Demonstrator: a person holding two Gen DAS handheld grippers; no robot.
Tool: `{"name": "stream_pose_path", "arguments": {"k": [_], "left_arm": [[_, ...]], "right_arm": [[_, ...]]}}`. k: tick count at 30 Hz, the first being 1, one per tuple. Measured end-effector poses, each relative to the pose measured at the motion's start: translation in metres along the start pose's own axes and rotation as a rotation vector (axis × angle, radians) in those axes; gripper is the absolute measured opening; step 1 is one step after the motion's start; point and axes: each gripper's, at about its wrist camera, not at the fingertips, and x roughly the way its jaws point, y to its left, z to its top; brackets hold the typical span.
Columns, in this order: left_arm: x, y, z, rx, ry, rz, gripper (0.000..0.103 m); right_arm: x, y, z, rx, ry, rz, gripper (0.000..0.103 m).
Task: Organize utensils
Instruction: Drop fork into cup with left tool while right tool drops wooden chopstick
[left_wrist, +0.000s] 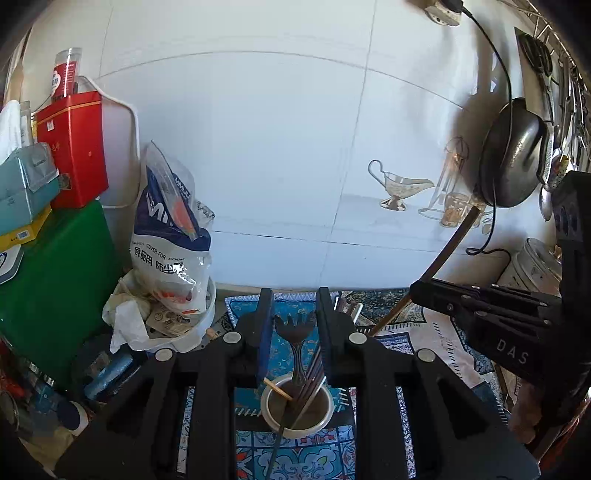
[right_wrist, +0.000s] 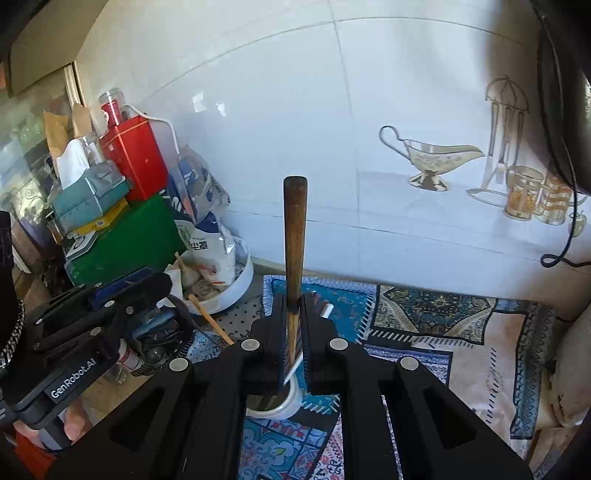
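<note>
A white cup (left_wrist: 297, 410) stands on the patterned mat and holds a dark fork (left_wrist: 295, 328), metal chopsticks and a wooden stick. My left gripper (left_wrist: 294, 317) is open, its fingers on either side of the fork head above the cup, not touching it. My right gripper (right_wrist: 294, 325) is shut on a brown wooden handle (right_wrist: 294, 236) that stands upright over the cup (right_wrist: 280, 400). The same handle (left_wrist: 439, 258) and the right gripper body (left_wrist: 480, 306) show at right in the left wrist view. The handle's lower end is hidden.
A white bowl with a plastic bag (left_wrist: 170, 236) sits left of the cup. A green box (left_wrist: 48, 288), a red tin (left_wrist: 74, 147) and tissue boxes are stacked at far left. A black pan (left_wrist: 513, 155) hangs on the tiled wall at right. More utensils (left_wrist: 347, 306) lie behind the cup.
</note>
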Motion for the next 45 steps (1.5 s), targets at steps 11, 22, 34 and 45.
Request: {"name": "stream_pose_path", "arguments": {"k": [11, 22, 34, 45], "left_arm": [[0.059, 0.022, -0.043, -0.032, 0.196, 0.005, 0.021], [0.073, 0.016, -0.056, 0.004, 0.278, 0.020, 0.022], [0.038, -0.007, -0.036, 0.012, 0.193, 0.041, 0.026], [0.023, -0.067, -0.035, 0.045, 0.167, 0.015, 0.052]], "right_arm": [[0.058, 0.016, -0.037, -0.019, 0.175, 0.010, 0.007], [0.079, 0.018, -0.058, -0.060, 0.294, -0.002, 0.009], [0.049, 0.000, -0.051, -0.079, 0.268, -0.004, 0.021], [-0.006, -0.053, -0.060, -0.065, 0.191, -0.082, 0.036]]}}
